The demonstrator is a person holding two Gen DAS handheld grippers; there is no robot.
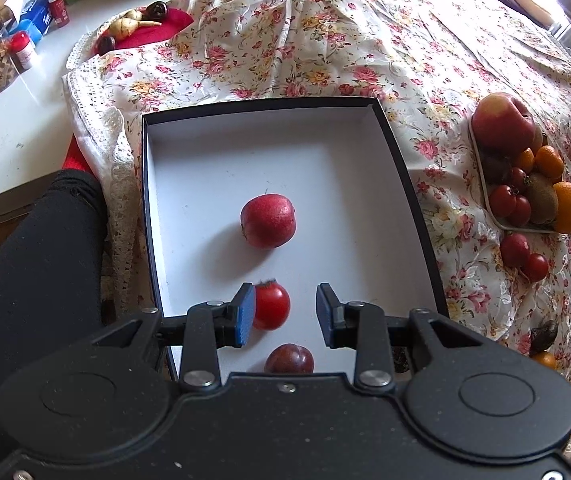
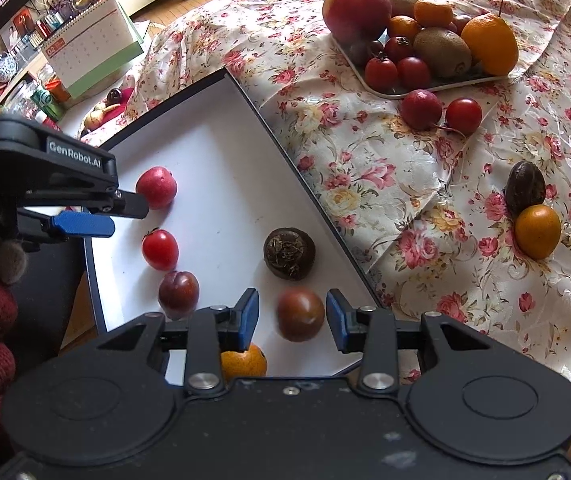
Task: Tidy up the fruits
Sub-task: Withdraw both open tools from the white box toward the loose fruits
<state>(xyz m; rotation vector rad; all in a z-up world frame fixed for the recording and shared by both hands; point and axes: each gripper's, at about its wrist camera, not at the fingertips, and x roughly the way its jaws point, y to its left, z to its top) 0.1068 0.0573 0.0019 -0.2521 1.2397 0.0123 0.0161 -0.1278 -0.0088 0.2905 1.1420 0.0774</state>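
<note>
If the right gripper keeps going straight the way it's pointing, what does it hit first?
Probably the dark brownish-red round tomato lying between the open right gripper's pads, with the white floor of the black-rimmed box beneath; depth is hard to judge.

Bright daylight, soft shadows, glare on glossy cloth, fisheye bending at edges.

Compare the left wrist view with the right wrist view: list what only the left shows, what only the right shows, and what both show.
Only the left wrist view: a blue tissue pack on the white counter.

Only the right wrist view: in the box, a rough brown fruit, a dark tomato between the right gripper pads, untouched, and an orange; also a desk calendar.

Both: the box, its red fruit, tomato and plum, plus the fruit tray.
</note>
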